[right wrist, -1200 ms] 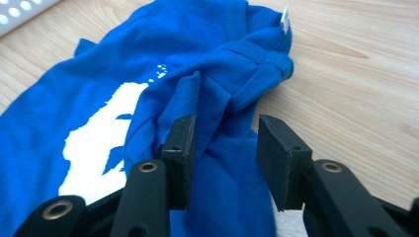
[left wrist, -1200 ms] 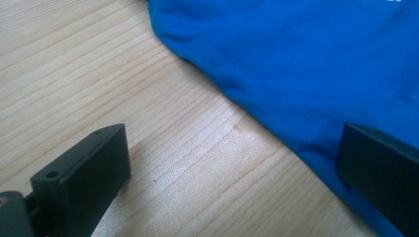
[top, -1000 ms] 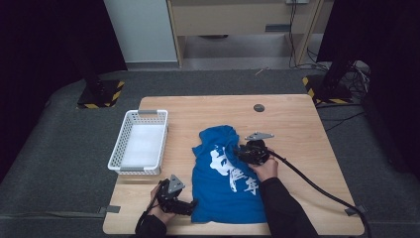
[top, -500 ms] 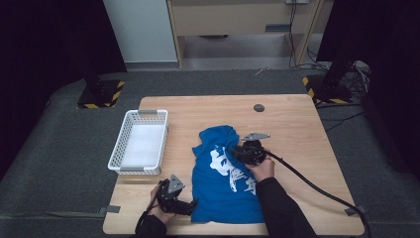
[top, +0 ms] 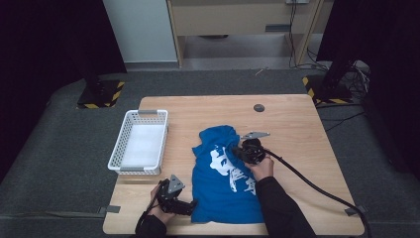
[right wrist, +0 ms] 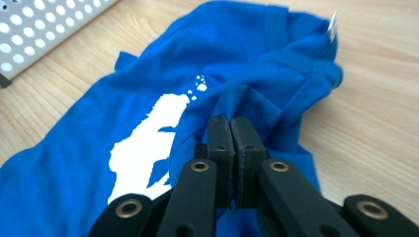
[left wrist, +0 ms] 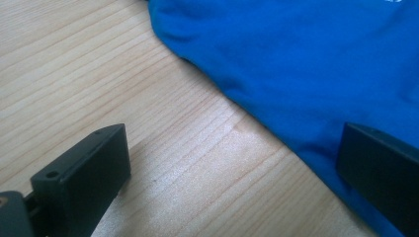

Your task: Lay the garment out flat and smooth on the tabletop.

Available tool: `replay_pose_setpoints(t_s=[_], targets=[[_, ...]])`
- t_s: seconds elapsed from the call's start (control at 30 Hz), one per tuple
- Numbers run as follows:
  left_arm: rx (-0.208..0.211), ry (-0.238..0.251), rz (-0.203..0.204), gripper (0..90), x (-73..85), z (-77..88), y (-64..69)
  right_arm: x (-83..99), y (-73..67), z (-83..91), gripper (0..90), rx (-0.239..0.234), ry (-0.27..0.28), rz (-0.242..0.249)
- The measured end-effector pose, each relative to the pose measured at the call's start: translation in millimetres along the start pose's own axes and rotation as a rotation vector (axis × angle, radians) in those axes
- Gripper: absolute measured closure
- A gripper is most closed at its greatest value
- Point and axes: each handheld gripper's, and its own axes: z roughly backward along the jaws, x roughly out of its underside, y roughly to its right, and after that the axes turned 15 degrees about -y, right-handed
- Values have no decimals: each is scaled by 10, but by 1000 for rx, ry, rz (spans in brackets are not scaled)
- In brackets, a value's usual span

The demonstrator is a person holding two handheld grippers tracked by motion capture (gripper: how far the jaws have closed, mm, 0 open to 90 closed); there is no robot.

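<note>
The blue shirt (top: pixel 225 181) lies spread at the lower middle of the table (top: pixel 297 124), right of the basket (top: pixel 141 144). The right gripper (right wrist: pixel 230 129) has just closed its jaws, pinching a fold near the collar. The left gripper (top: pixel 190 206), jaws apart, straddles the lower-left hem. This looks like the grasping step before a fold; next, the left likely must clamp the hem.

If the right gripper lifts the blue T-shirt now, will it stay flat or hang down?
The blue T-shirt already lies folded and wrinkled, so it is probably floppy and would drape from the right gripper, whose jaws have just been closing on a fold. It looks thin, likely light. On the smooth wooden table it may drag.
</note>
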Motion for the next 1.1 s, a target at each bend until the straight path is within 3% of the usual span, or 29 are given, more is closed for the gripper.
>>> replay_pose_setpoints(t_s=[0.13, 0.43, 0.47, 0.5, 0.53, 0.57, 0.63, 0.73, 0.8, 0.83, 0.87, 1.0, 1.03, 1.1], targets=[[0, 0, 0, 0, 0, 0, 0, -23, 4, 80, 886, 17, 14, 1], [0, 0, 1, 0, 0, 0, 1, -193, 239, 657, 886, 147, 112, -34], [0, 0, 1, 0, 0, 0, 1, -193, 239, 657, 886, 147, 112, -34], [0, 0, 1, 0, 0, 0, 1, -214, 330, 802, 886, 197, 131, -48], [0, 0, 1, 0, 0, 0, 1, -214, 330, 802, 886, 197, 131, -48], [-1, -1, 2, 0, -1, 0, 3, -221, 420, 894, 886, 254, 131, -67], [-1, -1, 2, 0, -1, 0, 3, -215, 497, 944, 885, 317, 122, -88], [-1, -1, 2, 0, -1, 0, 3, -183, 641, 946, 885, 421, 92, -121], [-1, -1, 2, 0, -1, 1, 3, -147, 746, 894, 885, 448, 77, -165], [-1, -1, 2, 0, -1, 1, 3, -147, 746, 894, 885, 448, 77, -165], [0, -1, 2, 0, -1, 1, 2, -106, 852, 779, 884, 475, 48, -199], [0, -1, 2, 0, -1, 0, 3, -54, 960, 624, 846, 477, 14, -227], [0, -1, 2, 0, 0, 0, 2, -1, 1005, 550, 757, 459, 7, -229], [-1, 0, 1, 0, 1, 0, 2, 40, 1006, 533, 713, 452, 11, -214]])
